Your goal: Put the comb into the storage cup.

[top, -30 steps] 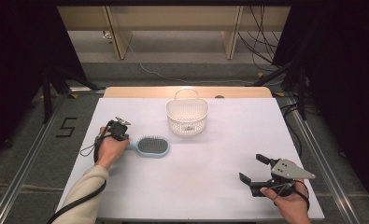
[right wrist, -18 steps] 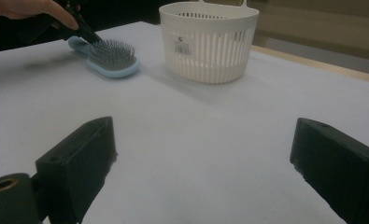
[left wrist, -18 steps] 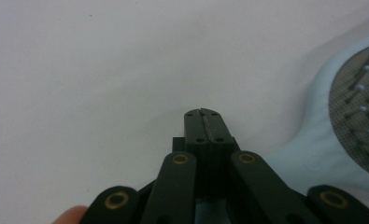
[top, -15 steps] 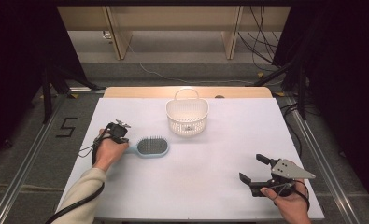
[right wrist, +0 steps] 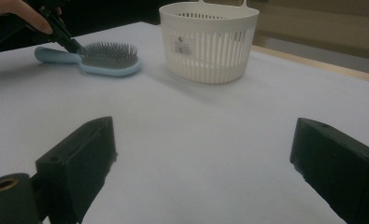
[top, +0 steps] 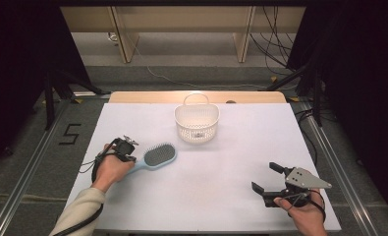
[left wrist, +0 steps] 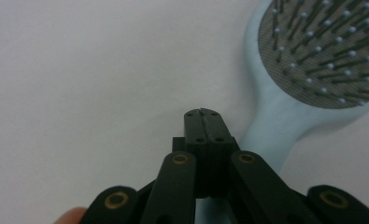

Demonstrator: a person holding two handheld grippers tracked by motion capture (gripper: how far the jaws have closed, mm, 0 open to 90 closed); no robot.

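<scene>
Right now the left claw (top: 131, 156) sits low on the white worktop (top: 221, 196) with its two black jaws pressed together, nothing caught between them; in the left gripper view its closed tip (left wrist: 203, 114) lies just beside the neck of the pale blue hairbrush (left wrist: 308, 88), on the bare cloth to one side of it. Whether the tip touches the handle I cannot tell. The hairbrush (top: 154, 158) lies flat, bristles up, head pointing toward the white basket (top: 197, 122), which stands upright farther back near the middle of the worktop, well apart from the brush. Over at the near right corner, the right claw (top: 266, 178) is held wide open above bare worktop, its jaws spread far apart and holding nothing; from its own view the basket (right wrist: 209, 42) and brush (right wrist: 102, 59) lie well ahead
</scene>
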